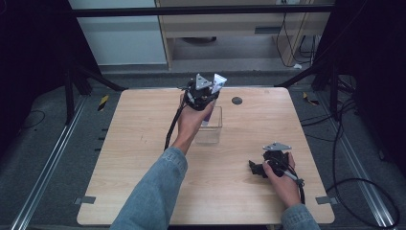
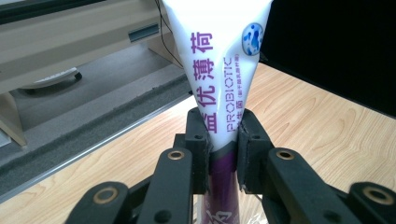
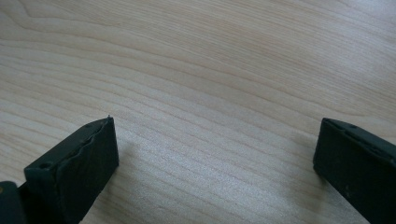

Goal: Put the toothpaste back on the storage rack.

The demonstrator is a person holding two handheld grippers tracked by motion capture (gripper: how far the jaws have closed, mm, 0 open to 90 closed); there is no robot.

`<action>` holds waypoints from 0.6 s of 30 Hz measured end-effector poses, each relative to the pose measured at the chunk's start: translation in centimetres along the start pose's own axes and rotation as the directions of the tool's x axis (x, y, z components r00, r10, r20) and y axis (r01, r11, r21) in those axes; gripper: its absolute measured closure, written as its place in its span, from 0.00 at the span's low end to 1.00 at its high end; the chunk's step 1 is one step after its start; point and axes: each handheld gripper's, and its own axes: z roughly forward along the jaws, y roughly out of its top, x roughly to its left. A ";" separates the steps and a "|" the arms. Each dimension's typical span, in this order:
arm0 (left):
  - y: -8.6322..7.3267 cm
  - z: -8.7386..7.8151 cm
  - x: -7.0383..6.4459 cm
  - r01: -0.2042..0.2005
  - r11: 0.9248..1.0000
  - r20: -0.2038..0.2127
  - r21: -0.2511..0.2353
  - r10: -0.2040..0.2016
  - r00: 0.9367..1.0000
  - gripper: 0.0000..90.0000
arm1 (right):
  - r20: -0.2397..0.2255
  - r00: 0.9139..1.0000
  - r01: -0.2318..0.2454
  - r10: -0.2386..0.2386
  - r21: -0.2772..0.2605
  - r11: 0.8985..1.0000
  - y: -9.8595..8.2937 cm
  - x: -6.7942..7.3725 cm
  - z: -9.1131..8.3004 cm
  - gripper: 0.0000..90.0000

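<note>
Wood table (image 1: 143,158) mid-far: left hand-held gripper (image 1: 207,98) clamps tube (image 2: 219,60) – right hand-held gripper (image 1: 258,167) wide open, empty.

- The white tube (image 2: 219,70) carries purple Chinese characters running lengthwise: 益优薄荷.
- Beside them stands "PROBIOTIC" (with a smaller line in brackets, too fine to read).
- A round blue-and-white emblem sits near its wide end.

High view looks forward and down on the table (image 1: 143,143), left claw view low across it — right claw view close above its wood.
</note>
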 end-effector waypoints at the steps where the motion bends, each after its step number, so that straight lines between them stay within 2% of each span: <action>1: -0.1 0.1 0.0 -0.001 1.000 0.002 0.005 0.001 1.000 0.85 | 0.000 1.000 0.000 0.000 0.000 1.000 0.0 0.0 0.0 0.00; 8: -0.7 0.5 0.2 0.010 1.000 0.006 0.017 -0.010 1.000 0.85 | 0.001 1.000 0.000 0.000 0.001 1.000 0.0 0.0 0.0 0.00; 18: -1.7 0.7 0.3 0.005 0.999 0.014 0.047 -0.006 1.000 0.85 | 0.001 1.000 -0.003 0.003 0.002 1.000 0.0 0.0 0.0 0.00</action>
